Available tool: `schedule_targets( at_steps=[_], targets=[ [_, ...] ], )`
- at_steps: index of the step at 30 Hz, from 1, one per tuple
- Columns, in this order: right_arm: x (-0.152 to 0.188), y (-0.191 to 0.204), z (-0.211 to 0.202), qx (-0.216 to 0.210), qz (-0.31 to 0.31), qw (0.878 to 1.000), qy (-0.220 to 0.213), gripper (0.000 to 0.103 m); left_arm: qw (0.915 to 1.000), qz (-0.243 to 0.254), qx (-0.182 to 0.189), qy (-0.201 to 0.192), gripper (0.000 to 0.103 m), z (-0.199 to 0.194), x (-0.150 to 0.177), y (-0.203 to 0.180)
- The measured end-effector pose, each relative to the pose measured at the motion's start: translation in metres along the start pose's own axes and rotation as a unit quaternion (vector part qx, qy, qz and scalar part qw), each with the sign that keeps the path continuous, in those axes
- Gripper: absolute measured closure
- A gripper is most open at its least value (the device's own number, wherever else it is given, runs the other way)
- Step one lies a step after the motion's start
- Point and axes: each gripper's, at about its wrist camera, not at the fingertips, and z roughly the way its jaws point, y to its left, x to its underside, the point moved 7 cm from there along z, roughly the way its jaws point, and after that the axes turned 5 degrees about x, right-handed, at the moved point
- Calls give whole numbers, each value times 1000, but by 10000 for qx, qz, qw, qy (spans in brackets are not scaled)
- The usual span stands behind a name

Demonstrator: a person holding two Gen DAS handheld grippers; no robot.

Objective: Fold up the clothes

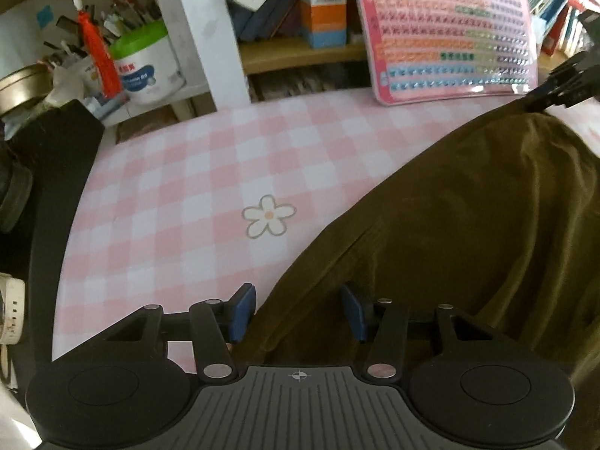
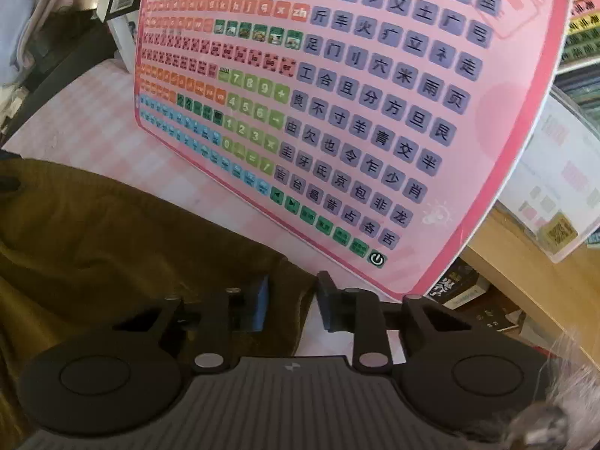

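An olive-brown garment (image 1: 468,225) lies on a pink-and-white checked tablecloth (image 1: 187,187). My left gripper (image 1: 298,311) is open, its blue pads on either side of the garment's near left edge. My right gripper (image 2: 292,305) is open around the garment's far corner (image 2: 288,281); the garment (image 2: 112,225) spreads to the left in that view. The right gripper also shows at the top right of the left wrist view (image 1: 562,86), at the garment's far corner.
A pink children's keyboard toy (image 2: 375,112) leans upright just behind the garment, also in the left wrist view (image 1: 450,33). Shelves with books (image 1: 285,7), a white post (image 1: 210,33) and a green-lidded tub (image 1: 146,63) line the table's back. A black chair edge (image 1: 56,187) is at left.
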Motion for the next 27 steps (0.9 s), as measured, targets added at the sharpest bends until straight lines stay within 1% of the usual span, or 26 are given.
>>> schedule_targets(
  at_steps=[1,3,5,6,7,9,11,15,17,22,27],
  targets=[
    [1,0,0,15,21,10000,-14,82,10000,-51,28,-14,52,1,0,2],
    [1,3,-1,27,39,10000,-35,88,9999,-141,91,-21,54,1,1,3],
    [2,7,-2,97,83,9999,-47,90,9997,-200,147,-7,62,1,1,3],
    [2,8,-6,148,105,9998,-83,91,9997,-185,157,20,72,0,1,2],
    [1,10,-10,198,127,9996,-122,92,9997,-169,168,47,87,0,1,0],
    [1,12,-18,298,169,9992,-202,93,9997,-138,189,101,98,-2,1,-3],
    [0,16,-39,404,214,9981,-413,93,9999,-96,118,47,99,-8,0,-3],
    [-1,26,-92,650,366,9925,-964,93,9981,-212,113,-567,100,-46,-7,-4],
    [4,35,-121,802,414,9886,-1208,93,9965,-133,135,-820,100,-66,-8,-9],
    [32,65,-193,1238,573,9760,-1698,93,9894,267,260,-1401,100,-119,2,-23],
    [81,107,-264,1691,817,9602,-2068,93,9777,787,276,-1929,100,-164,26,-45]
  ],
)
